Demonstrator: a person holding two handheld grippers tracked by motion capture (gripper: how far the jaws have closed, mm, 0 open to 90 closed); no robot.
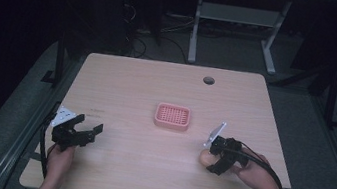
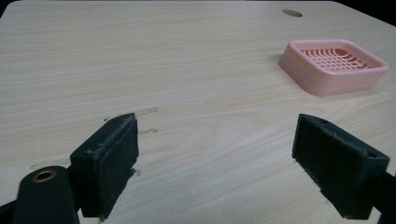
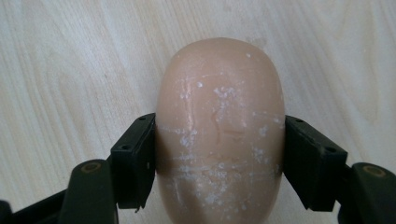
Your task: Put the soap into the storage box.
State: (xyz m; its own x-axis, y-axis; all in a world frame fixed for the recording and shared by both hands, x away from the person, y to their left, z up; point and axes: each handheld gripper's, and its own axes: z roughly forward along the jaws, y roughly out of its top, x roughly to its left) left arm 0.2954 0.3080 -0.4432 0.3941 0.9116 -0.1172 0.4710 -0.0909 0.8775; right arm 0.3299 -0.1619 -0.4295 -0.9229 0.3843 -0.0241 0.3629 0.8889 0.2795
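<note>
The right gripper [image 3: 219, 154] is clamped on a soap bar [image 3: 219, 130] over the surface [image 1: 136, 160]. The left gripper [image 2: 215, 158] rests with jaws apart, well away from the pink soap dish [image 1: 172, 116].

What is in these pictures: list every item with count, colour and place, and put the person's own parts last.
soap bar: one, peach-tan with white flecks, near right of the table, between the right claw's jaws.
soap dish: one, pink with slotted top, centre of the table, empty.
table: one, light wood, a round cable hole at its far edge.
desk frame: one, white legs, on the floor beyond the table.
left claw: one, black, near left, jaws apart over bare wood.
right claw: one, black, closed on the soap bar.
hands: two, entering from the bottom edge.
</note>
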